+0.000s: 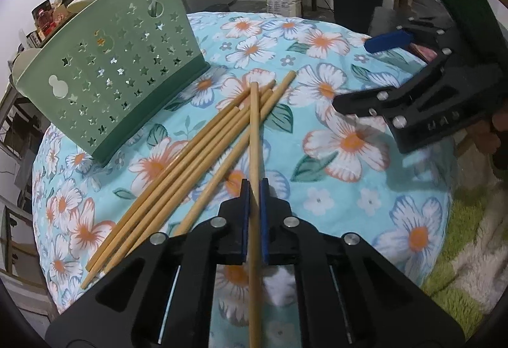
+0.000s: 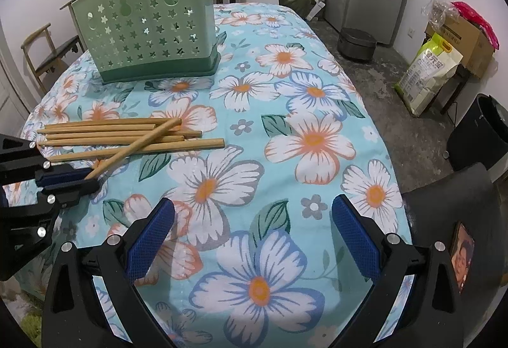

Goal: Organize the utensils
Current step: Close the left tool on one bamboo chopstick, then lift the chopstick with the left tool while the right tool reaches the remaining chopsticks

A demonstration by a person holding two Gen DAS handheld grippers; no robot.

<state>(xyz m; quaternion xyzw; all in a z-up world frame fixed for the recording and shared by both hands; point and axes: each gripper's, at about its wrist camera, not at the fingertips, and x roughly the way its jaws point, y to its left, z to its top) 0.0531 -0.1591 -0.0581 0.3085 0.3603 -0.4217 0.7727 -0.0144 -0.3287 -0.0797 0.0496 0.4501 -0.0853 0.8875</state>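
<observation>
standing at the far left of the table, the green holder [image 1: 108, 62] rested upright on the flowered tablecloth [image 1: 349, 163], its star-punched wall facing the cameras and its inside hidden from both views. just beside its base lay the loose chopsticks [image 1: 190, 154], a small bundle lying nearly parallel on the cloth, long axes running from the near left edge up toward the holder's right corner.

the left gripper [image 1: 254, 208] was clamped on the held chopstick [image 1: 254, 132], the blue pads pressed against its sides a good way back from the far tip. that stick crossed over the bundle at an angle, with its far end resting on top of the others and pointing away toward the holder; its tail ran back under the gripper body.

the sticks looked like bamboo or wood: light, stiff and smooth, so likely to roll or swivel in a narrow pinch. a grip nearer the middle would probably steady it better than one near an end, and the thin end would want to go down first into the holder.

to the right, the right gripper [image 2: 250, 240] hovered over bare cloth with its jaws spread wide apart, holding nothing, well apart from the bundle.
</observation>
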